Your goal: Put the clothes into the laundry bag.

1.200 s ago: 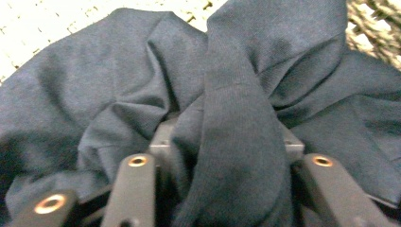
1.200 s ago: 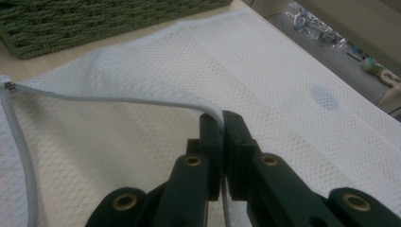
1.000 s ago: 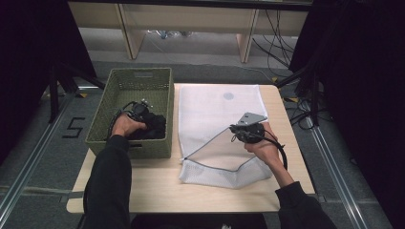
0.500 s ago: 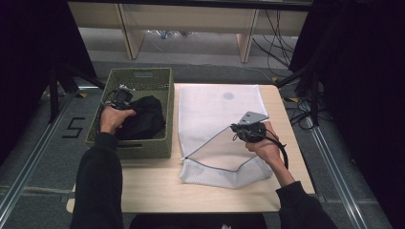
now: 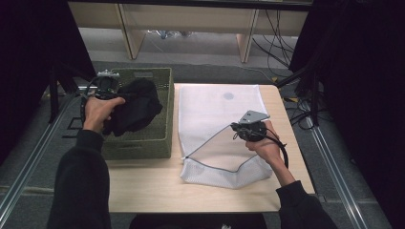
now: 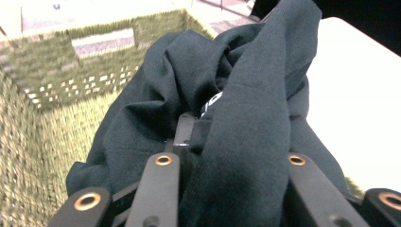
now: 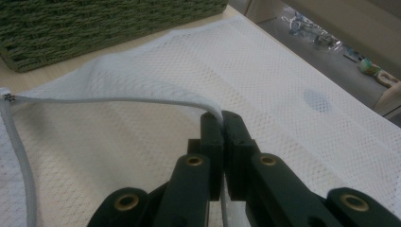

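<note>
Now, stage of work: midway; a dark garment is being moved from a basket to a mesh laundry bag, judged from how things lie
Landmark: green woven basket (image 5: pixel 143 138), standing on the left part of the table (image 5: pixel 143 186)
Left gripper (image 5: pixel 106 86): over the basket's far left corner, its jaws pinching a fold of the black garment (image 5: pixel 136 105); in the left gripper view the cloth (image 6: pixel 246 118) drapes between and over both jaws
Garment: lifted and bunched above the basket's interior, its lower part hanging inside the basket walls (image 6: pixel 42 94); not yet clear of the basket
White mesh bag (image 5: pixel 215 109): lying flat on the table just right of the basket
Right gripper (image 5: pixel 241 130): right of the basket, over the bag, jaws pressed together on the grey-edged rim (image 7: pixel 118 100) of the bag's mouth, raising the upper layer
Bag mouth: held open, facing the near edge of the table; nothing seen inside
Done: garment gripped and raised; bag opened
Left: carry the garment rightward from the basket, feed it through the opening, release, and likely close the bag
</note>
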Tool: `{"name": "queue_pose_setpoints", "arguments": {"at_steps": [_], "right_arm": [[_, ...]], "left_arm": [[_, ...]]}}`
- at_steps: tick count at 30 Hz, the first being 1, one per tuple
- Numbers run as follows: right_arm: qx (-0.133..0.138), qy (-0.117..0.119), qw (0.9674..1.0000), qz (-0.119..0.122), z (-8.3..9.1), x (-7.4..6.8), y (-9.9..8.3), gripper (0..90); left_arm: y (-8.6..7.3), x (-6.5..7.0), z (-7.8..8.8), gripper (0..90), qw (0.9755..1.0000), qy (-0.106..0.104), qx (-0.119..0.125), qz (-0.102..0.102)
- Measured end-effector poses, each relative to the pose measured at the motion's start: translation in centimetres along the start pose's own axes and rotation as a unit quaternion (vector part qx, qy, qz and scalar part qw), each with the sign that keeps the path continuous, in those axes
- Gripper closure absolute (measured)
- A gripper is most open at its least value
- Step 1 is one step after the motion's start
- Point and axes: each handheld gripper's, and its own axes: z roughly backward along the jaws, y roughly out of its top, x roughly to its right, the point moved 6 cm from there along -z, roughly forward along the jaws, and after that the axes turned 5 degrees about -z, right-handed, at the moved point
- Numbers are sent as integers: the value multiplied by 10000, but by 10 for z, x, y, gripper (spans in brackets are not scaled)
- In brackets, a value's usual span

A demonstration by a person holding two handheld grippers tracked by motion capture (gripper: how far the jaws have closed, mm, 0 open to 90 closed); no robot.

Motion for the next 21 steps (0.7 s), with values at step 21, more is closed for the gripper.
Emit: {"name": "queue_pose_setpoints", "arguments": {"at_steps": [21], "right_arm": [[72, -22, 10000, -40, 4, 8, 5, 887]], "left_arm": [[41, 139, 78, 703, 9791, -1773, 628, -769]]}}
